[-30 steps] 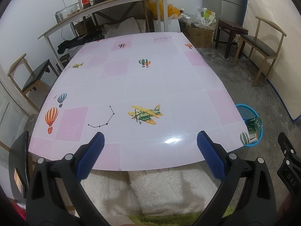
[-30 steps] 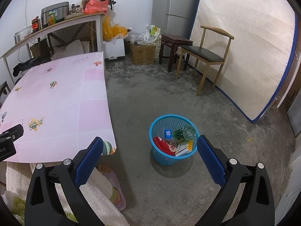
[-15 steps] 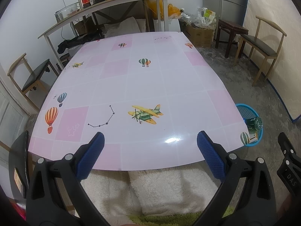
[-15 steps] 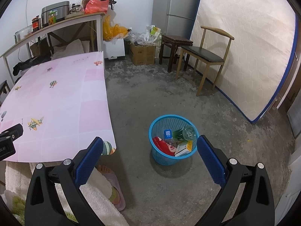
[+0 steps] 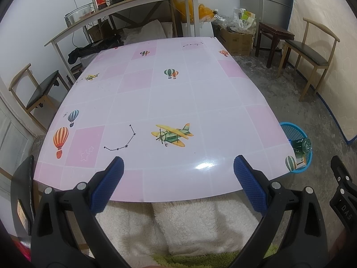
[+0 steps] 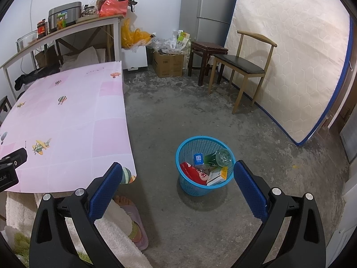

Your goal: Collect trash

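Trash sits in the blue basket (image 6: 204,167) on the floor, right of the table (image 5: 169,102): a green bottle (image 6: 217,157), a red pack (image 6: 194,174), a small blue box (image 6: 198,158), a yellow-white carton (image 6: 217,175). Table top looks bare, only printed planes and balloons on it. Task reads as done or nearly so.

Left claw (image 5: 177,178) hangs over the near table edge, jaws wide apart, nothing between them. Right claw (image 6: 177,184) hangs above the floor near the basket, jaws wide apart too, nothing held.

Doing this step well: scan the table and floor for leftovers before stopping; if any turn up, carry them right over the basket mouth and release low so nothing bounces off the rim.

Hard to make out: from the left view the table hides most of the basket; only its right rim and the bottle show. Labels on the packs are unreadable. Under the table is hidden by fluffy white cloth (image 5: 185,221). A foot in a slipper (image 6: 131,214) pokes out near the table corner. Far clutter by the boxes can't be sorted into trash or not.
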